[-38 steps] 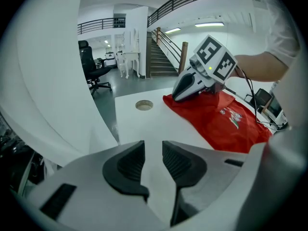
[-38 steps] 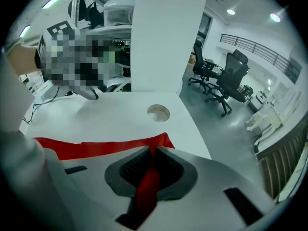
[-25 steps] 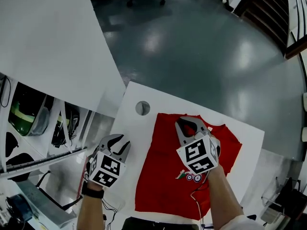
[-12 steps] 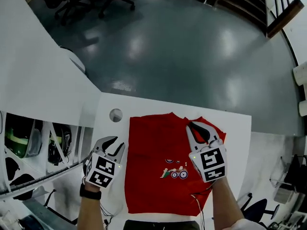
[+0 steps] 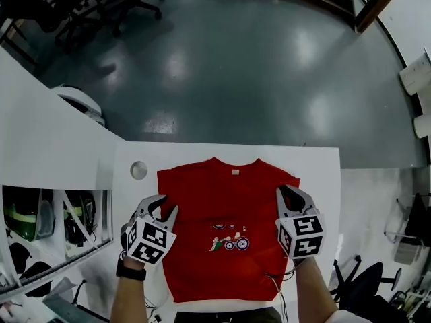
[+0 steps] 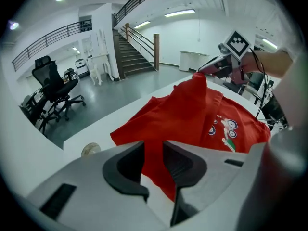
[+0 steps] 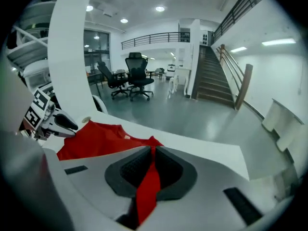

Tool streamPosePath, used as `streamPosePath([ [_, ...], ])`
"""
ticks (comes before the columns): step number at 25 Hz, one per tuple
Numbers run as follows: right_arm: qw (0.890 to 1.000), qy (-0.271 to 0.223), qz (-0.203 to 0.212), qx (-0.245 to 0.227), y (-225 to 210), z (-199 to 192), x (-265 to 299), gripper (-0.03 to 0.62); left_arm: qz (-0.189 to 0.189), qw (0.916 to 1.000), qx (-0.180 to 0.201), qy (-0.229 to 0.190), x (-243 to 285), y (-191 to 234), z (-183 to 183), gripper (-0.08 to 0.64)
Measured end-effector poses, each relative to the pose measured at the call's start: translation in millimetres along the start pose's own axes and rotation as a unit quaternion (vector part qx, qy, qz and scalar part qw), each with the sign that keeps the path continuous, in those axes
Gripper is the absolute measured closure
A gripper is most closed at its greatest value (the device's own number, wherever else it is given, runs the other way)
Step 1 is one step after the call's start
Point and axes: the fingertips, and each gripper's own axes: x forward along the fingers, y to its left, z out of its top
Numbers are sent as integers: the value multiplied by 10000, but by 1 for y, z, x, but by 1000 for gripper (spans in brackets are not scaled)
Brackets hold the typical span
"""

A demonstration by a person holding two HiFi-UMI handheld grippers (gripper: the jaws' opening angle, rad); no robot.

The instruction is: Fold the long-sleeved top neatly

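The red top (image 5: 215, 200) lies spread on the white table (image 5: 323, 167), collar at the far side and a small cartoon print at its middle. My right gripper (image 5: 291, 192) is at the top's right edge, shut on a fold of red cloth (image 7: 147, 186) that runs up between its pads. From the left gripper view that fold rises in a peak (image 6: 197, 83) toward the right gripper (image 6: 214, 67). My left gripper (image 5: 168, 204) hovers at the top's left edge (image 6: 159, 129), its jaws (image 6: 154, 150) a little apart with nothing gripped.
A round hole (image 5: 139, 170) sits in the table's far left corner. White shelving with dark gear (image 5: 40, 210) stands to the left. Cables (image 5: 276, 284) hang at the near edge. Office chairs (image 5: 101, 2) stand on the grey floor beyond the table.
My right gripper has carried its red fold from the middle of the top out to the right edge, so the top now lies wider. My left gripper has come up to the left edge.
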Motion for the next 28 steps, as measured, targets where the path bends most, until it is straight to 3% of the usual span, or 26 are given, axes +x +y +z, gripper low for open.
streamPosePath([
  [5,9955,892,-239,196,-20,-57,9,540,-1,9994,227,277,11,-5,-7,439],
  [12,9894,1442,-194,11,-26,-89,12,503,7,9988,240,416,17,-5,-14,439],
  [19,9863,1638,75,-161,-19,-97,6,472,-22,9987,193,472,18,-4,-19,439],
  [28,9880,1526,-59,-250,-40,-96,-18,457,117,9994,59,305,-1,-1,-19,439],
])
